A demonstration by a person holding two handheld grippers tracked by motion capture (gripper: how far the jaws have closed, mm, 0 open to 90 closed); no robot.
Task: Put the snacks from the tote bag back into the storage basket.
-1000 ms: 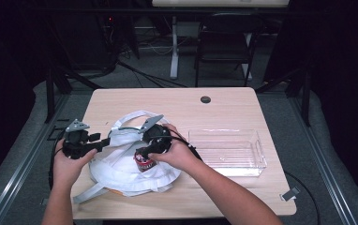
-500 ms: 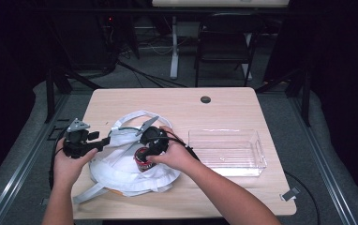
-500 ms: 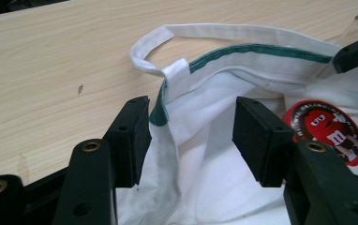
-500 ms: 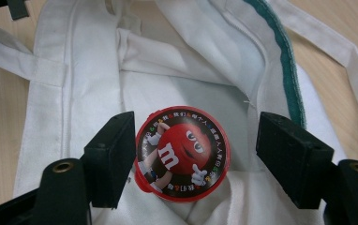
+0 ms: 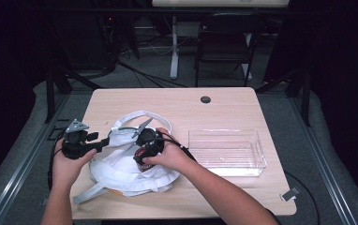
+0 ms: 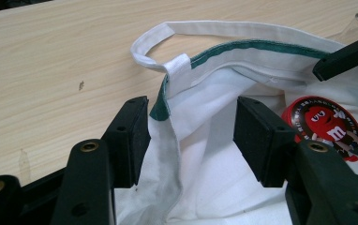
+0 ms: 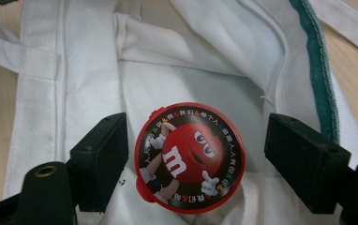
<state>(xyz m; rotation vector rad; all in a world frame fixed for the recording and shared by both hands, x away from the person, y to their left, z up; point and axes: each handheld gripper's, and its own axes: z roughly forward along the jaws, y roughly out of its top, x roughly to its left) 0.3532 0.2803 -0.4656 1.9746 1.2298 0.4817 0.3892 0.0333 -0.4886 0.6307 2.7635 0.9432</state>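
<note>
Right gripper (image 7: 193, 164): jaws wide, having just been opening; a round red candy tin (image 7: 190, 157) sat between them, a small gap on the one side and a broad gap on the other, neither pad pressing on it. Seen from the high view, this gripper (image 5: 145, 151) pointed down over the bag.

Red candy tin: lid up, printed with a red cartoon candy figure and a ring of small lettering. It lay on the white cloth inside the bag's mouth, near the middle of the bag; visible also in the left gripper view (image 6: 324, 124) and the high view (image 5: 143, 154).

White cloth bag (image 5: 125, 173): flat on the table, green-trimmed rim (image 7: 318, 65), white strap handles, one loop (image 5: 142, 114) arching from the bag's far edge and another strap trailing off its near left corner.

Left gripper (image 6: 191, 136): jaws wide, having just been opening; the bag's green-edged rim and a fold of white cloth stood between the pads, beside the one pad, whether touching could not be told, and clear of the other. In the high view it (image 5: 103, 142) was at the bag's left edge, held level.

Wooden table (image 5: 224, 105): light wood, bearing the bag.

Clear plastic tray (image 5: 257, 150): on the table, just right of the bag, apart from it.

Black round grommet (image 5: 205, 99): in the tabletop, well beyond the bag.
</note>
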